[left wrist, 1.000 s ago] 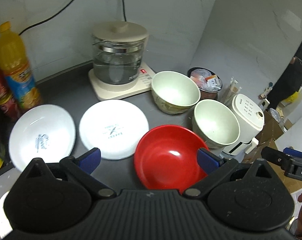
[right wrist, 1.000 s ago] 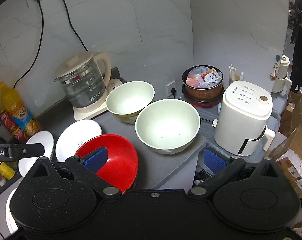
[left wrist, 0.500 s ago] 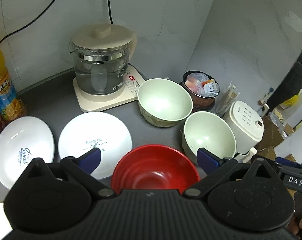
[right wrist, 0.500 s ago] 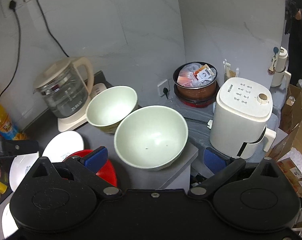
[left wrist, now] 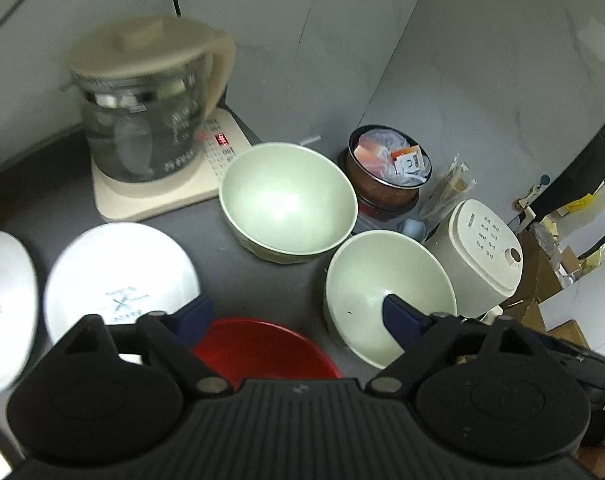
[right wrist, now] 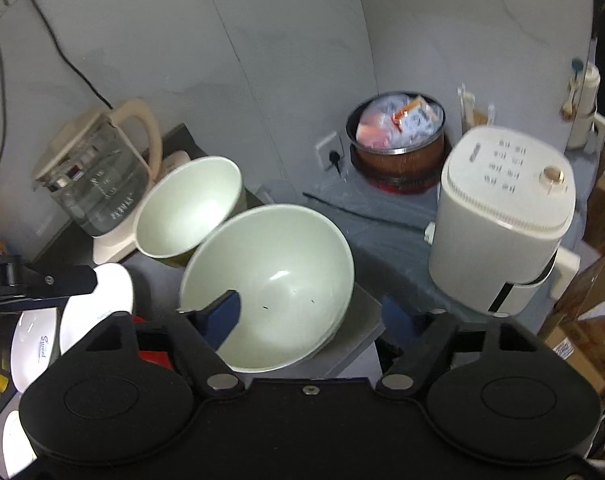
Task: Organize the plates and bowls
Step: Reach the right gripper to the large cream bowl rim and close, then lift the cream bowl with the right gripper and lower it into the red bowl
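Note:
On the grey counter [left wrist: 238, 276] stand two pale green bowls: the far one [left wrist: 288, 200] [right wrist: 186, 208] by the kettle, the near one [left wrist: 386, 292] [right wrist: 270, 280] at the counter's right corner. A red bowl [left wrist: 262, 344] sits just below my left gripper [left wrist: 296, 312], which is open and empty above the counter. Two white plates [left wrist: 118, 280] [left wrist: 4, 300] lie to the left. My right gripper [right wrist: 310, 312] is open, its left finger over the near green bowl's inside, its right finger outside the rim.
A glass kettle [left wrist: 142, 120] on its base stands at the back left. A brown pot of packets [right wrist: 398, 136] and a white appliance [right wrist: 502, 212] sit lower, to the right of the counter. Cardboard boxes [right wrist: 582, 340] lie far right. Walls close the back.
Both grippers have moved right and forward. The red bowl has slid to the lower edge of the left view. The near green bowl now lies between the right gripper's fingers.

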